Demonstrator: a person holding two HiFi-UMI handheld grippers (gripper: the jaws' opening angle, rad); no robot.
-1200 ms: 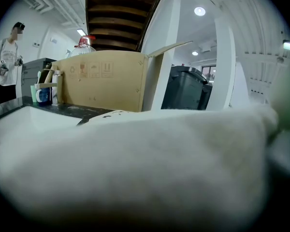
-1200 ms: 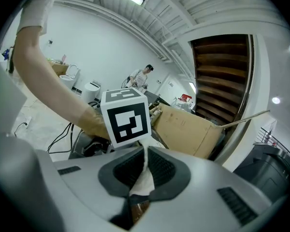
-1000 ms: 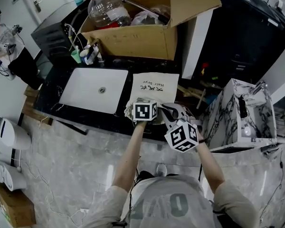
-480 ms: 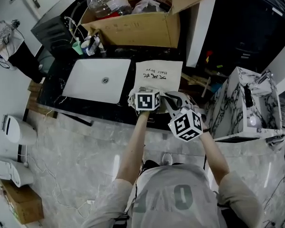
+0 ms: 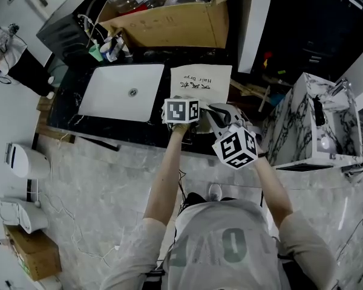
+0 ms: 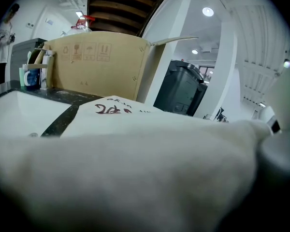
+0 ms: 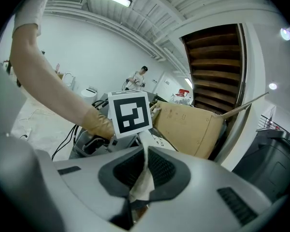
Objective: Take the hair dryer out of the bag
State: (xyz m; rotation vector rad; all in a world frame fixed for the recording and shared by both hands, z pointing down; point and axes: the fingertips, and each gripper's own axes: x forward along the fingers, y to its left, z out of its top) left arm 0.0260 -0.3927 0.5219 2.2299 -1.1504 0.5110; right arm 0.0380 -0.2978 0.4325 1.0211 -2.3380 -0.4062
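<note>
Just right of the sink (image 5: 118,92), the white bag (image 5: 201,84) lies on the counter (image 5: 163,65), its near edge pinched by the right tool (image 7: 137,192), the left tool (image 5: 181,110) closing, seemingly around its cloth

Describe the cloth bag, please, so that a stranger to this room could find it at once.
Find the black counter with the white sink. The cloth bag lies just right of the sink, in front of the cardboard box. It alone is pale fabric with handwriting on it.

A white bag (image 5: 201,83) (handwriting on it) lies on the dark counter (image 5: 109,129) beside the white sink (image 5: 109,98).
</note>
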